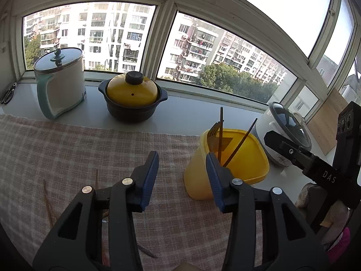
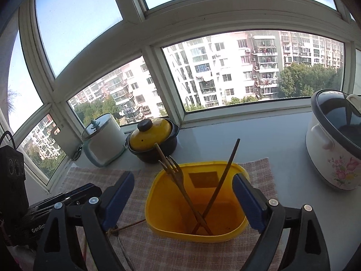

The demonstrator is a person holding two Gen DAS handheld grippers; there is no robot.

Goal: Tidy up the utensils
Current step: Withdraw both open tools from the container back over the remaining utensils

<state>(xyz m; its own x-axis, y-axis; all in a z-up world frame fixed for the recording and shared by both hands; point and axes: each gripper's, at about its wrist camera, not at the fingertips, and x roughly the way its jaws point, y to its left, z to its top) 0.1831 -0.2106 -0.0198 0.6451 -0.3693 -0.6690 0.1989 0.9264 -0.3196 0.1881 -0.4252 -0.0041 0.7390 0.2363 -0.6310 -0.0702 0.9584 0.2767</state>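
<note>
A yellow plastic container [image 1: 196, 180] [image 2: 194, 234] stands on a checked cloth [image 1: 67, 146]. In it stand a wooden fork [image 1: 214, 128] [image 2: 173, 169] and two dark chopsticks [image 1: 241, 144] [image 2: 225, 174], crossed. My left gripper [image 1: 182, 157] is open and empty, just left of the container. My right gripper [image 2: 183, 177] is wide open above the container's near side, with nothing pressed by its pads. Loose chopsticks [image 1: 47, 201] lie on the cloth at the near left. A thin stick [image 2: 130, 224] lies under the right gripper's left finger.
On the sill behind stand a white and teal pot with a glass lid [image 1: 58, 81], a dark clay pot with a yellow lid [image 1: 133, 94] and a flowered white cooker [image 2: 334, 149]. Scissors [image 1: 9, 92] lie far left. A wooden board [image 1: 327, 122] leans at the right.
</note>
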